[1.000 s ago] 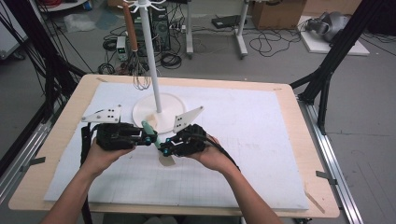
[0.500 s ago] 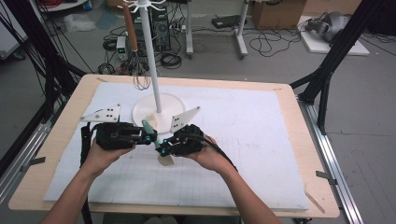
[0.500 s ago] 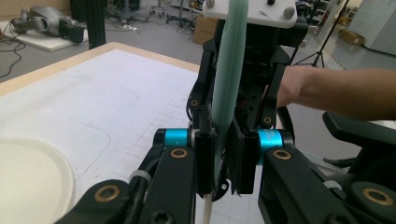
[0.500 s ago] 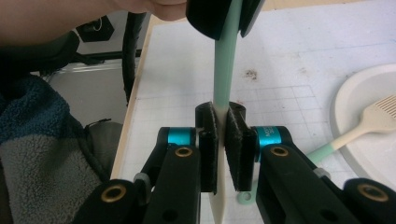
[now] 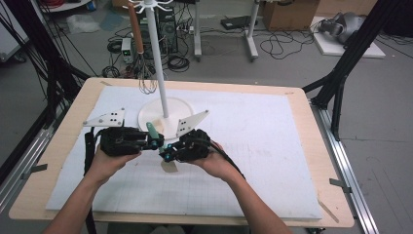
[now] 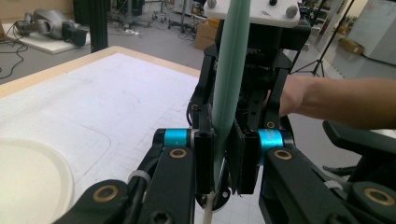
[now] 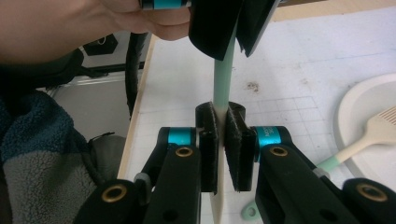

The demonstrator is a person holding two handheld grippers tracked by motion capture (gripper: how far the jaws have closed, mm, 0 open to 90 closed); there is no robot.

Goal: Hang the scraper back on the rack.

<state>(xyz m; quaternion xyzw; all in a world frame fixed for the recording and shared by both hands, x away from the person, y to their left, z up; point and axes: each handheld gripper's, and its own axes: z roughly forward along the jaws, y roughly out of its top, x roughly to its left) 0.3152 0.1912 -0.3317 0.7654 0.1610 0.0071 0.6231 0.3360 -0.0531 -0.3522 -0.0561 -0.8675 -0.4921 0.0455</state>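
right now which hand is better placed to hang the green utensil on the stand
Left, probably. Both tools grip the green utensil, but the left tool sits nearer the stand's pole; the right tool lies further toward the person.

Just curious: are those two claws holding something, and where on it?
Yes. Both the left gripper and right gripper clamp one mint-green utensil along its slim handle.
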